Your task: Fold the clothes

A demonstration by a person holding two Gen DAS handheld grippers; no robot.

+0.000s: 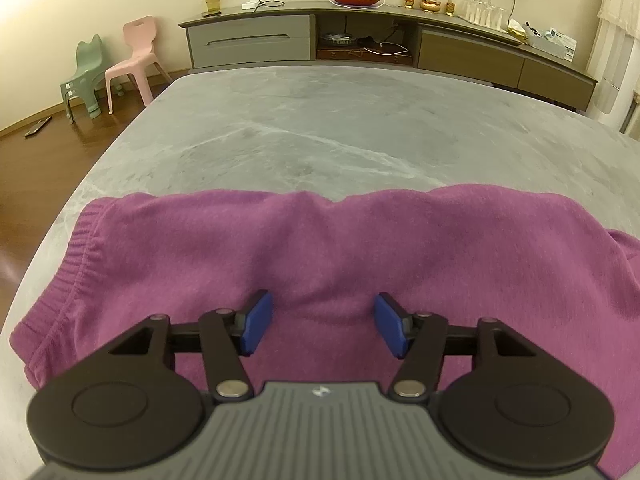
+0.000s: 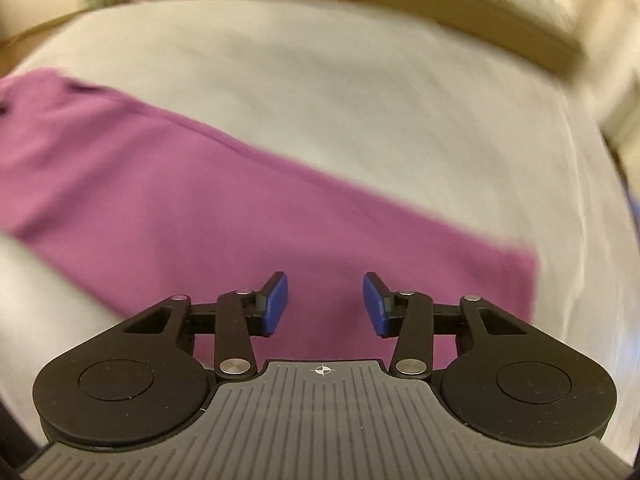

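Observation:
A purple knit sweater [image 1: 280, 256] lies spread across the near part of a grey marbled table [image 1: 320, 128], its ribbed hem at the left. My left gripper [image 1: 323, 326] hovers over the sweater's near edge, open, its blue pads [image 1: 256, 324] wide apart with fabric between and below them. In the blurred right wrist view, a long purple sleeve of the sweater [image 2: 200, 200] runs diagonally from upper left to lower right. My right gripper [image 2: 325, 305] is open just above the sleeve's cuff end, holding nothing.
A long low cabinet [image 1: 360, 44] with a fruit plate, glasses and ornaments stands behind the table. A pink chair [image 1: 134, 60] and a green chair [image 1: 82, 76] stand on the wooden floor at the left. The table's far half [image 1: 340, 112] carries no objects.

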